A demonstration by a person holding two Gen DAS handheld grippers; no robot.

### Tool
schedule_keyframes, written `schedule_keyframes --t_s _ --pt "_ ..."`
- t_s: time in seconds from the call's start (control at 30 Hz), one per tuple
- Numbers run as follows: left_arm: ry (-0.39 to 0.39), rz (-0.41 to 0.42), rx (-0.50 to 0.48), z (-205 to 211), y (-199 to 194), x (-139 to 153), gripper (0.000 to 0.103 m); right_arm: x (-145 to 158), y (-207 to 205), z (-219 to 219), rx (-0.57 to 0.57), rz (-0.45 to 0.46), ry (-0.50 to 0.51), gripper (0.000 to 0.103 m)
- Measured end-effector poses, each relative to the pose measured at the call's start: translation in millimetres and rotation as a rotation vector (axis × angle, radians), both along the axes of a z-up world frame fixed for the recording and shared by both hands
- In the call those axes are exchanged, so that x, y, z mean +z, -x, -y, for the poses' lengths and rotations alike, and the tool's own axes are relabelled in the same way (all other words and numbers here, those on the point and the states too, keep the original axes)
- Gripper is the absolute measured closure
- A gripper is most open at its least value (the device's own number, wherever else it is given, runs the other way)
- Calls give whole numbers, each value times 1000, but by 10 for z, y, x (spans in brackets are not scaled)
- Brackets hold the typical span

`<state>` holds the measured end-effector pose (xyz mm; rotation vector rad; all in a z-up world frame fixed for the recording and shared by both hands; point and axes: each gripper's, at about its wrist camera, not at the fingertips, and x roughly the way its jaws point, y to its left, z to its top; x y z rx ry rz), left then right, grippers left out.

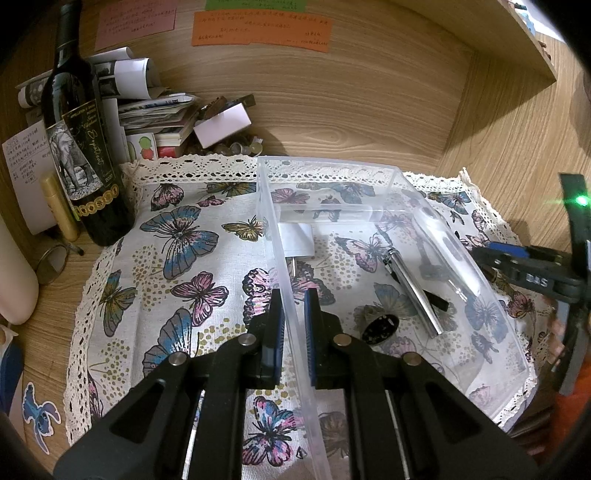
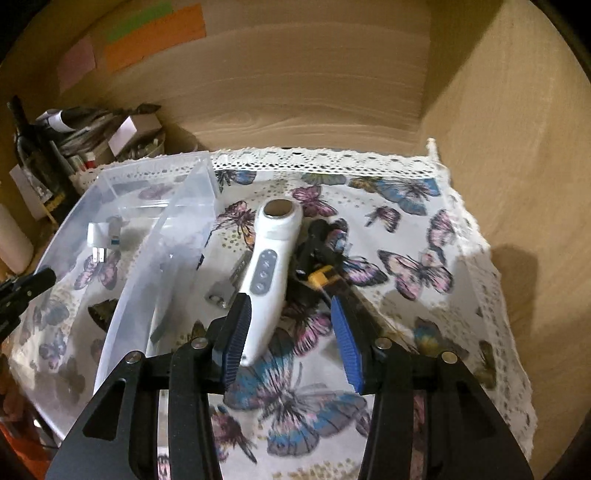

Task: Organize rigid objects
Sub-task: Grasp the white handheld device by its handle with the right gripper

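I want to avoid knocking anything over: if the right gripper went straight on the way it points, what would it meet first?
Probably the white handheld device: its lower end already lies between the open right gripper's fingers, against the left one. Beyond it sits a black and yellow tangle. Depth is uncertain.

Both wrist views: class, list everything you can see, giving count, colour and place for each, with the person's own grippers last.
bin: 1, clear, on cloth centre
cloth: 1, white with butterflies, on desk
plug: 1, white, in bin
pen: 1, silver, in bin
disc: 1, black, in bin
handheld device: 1, white, on cloth right of bin
yellow-black item: 1, beside device
bottle: 1, dark, left of cloth
notes: 3, pink, orange, green, back wall
papers: pile, behind bottle
left gripper: black, blue pads, straddling bin wall
right gripper: open around device
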<state>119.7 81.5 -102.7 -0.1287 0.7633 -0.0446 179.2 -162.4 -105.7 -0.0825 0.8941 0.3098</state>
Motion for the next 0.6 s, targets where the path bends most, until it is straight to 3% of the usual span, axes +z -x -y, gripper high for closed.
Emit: schedule_keyframes --t_s 0.43,0.5,0.6 --pt "0 1 0 4 -1 -1 93 -291 -554 -387 71 -61 90 63" --pt "0 1 -1 3 -1 0 93 -337 -584 -440 79 -65 113 72" --pt "0 0 0 5 -2 1 93 -359 -564 -465 94 -48 115 72"
